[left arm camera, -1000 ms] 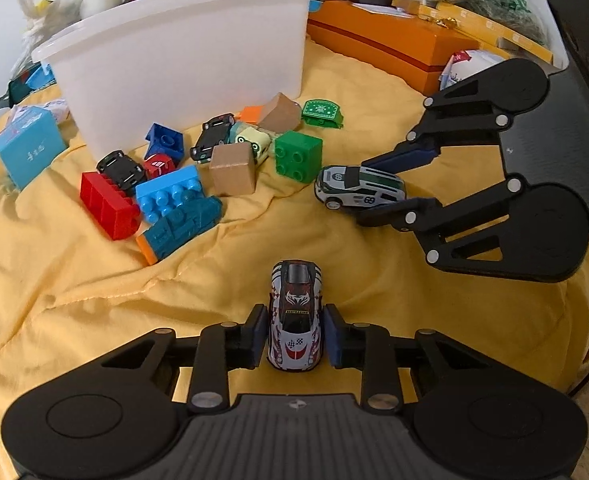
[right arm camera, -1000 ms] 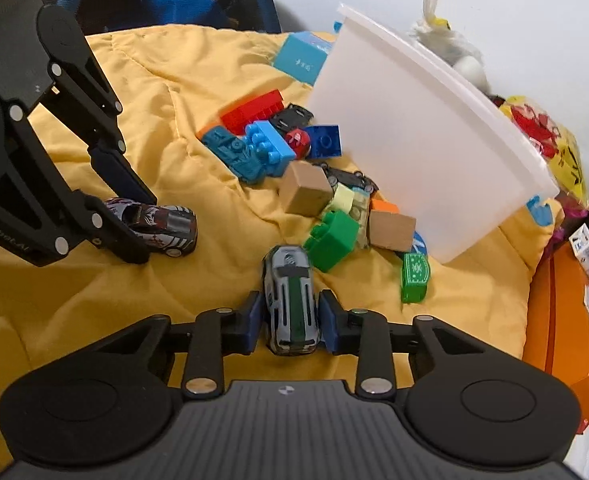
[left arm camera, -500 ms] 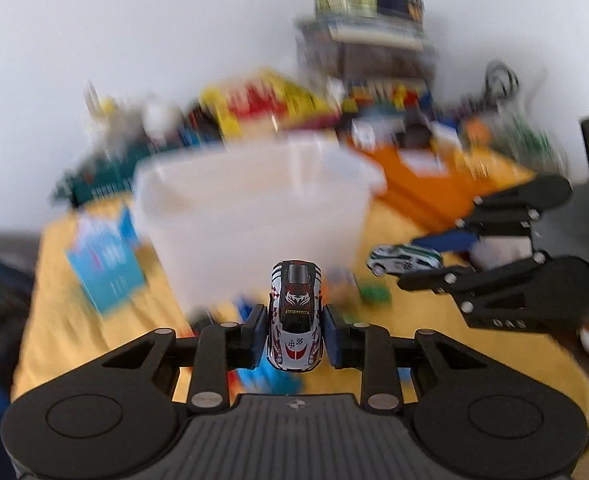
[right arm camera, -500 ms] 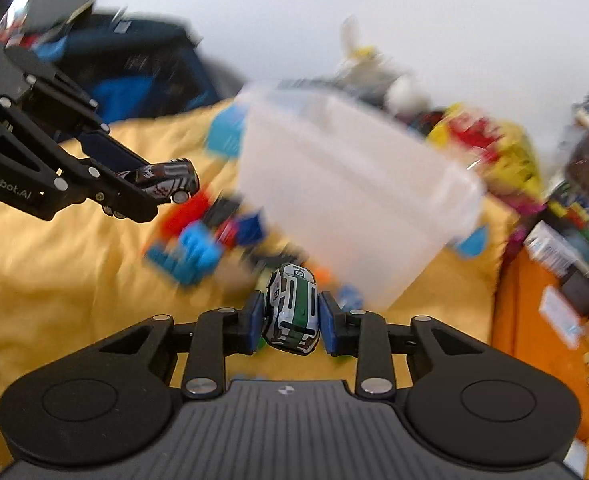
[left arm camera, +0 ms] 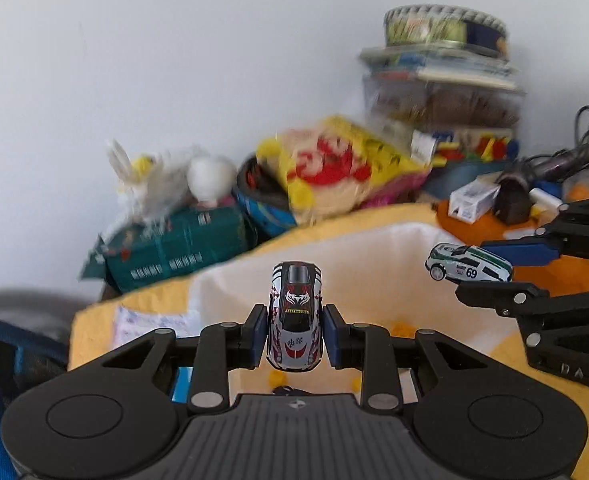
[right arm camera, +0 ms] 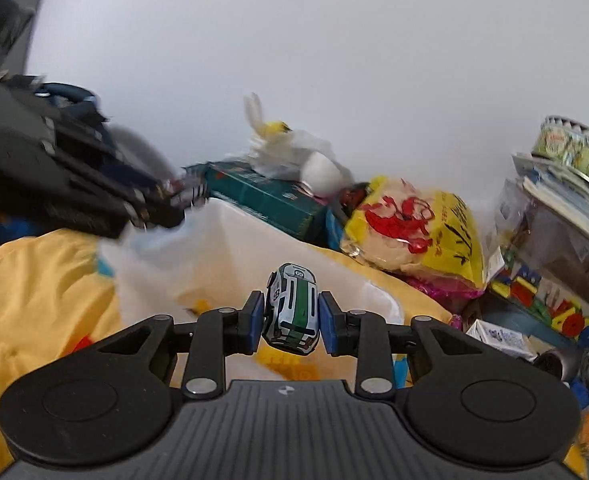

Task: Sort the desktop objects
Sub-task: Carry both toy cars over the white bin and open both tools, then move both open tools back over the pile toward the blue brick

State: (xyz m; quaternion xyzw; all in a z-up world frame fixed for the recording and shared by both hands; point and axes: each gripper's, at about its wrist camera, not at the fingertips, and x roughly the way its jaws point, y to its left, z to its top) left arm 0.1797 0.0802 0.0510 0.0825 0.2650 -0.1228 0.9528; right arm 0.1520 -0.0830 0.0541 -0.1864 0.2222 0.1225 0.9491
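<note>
1. Left wrist view: the left gripper (left arm camera: 294, 330) has its blue pads pressed on the flanks of a silver toy car with red and black flame graphics (left arm camera: 295, 316). The car's long axis runs along the fingers, nose away from the camera, a chequered patch on the end nearest it. It hangs in front of the translucent white bin (left arm camera: 374, 264) on the yellow cloth (left arm camera: 94, 320).
2. Same view, right edge: the right gripper (left arm camera: 494, 270) clamps a white-and-green toy car (left arm camera: 468, 268) numbered "69", lying sideways with its nose to the left, over the bin. Its frame reads "DAS", cut off.
3. Right wrist view: the right gripper (right arm camera: 291, 318), partly closed, grips the white-and-green toy car (right arm camera: 293, 312), long axis forward and body rolled slightly, above the bin (right arm camera: 230, 256).
4. Same view, left: the left gripper (right arm camera: 166, 200) is blurred; the silver car (right arm camera: 186, 194) sits between its tips.
</note>
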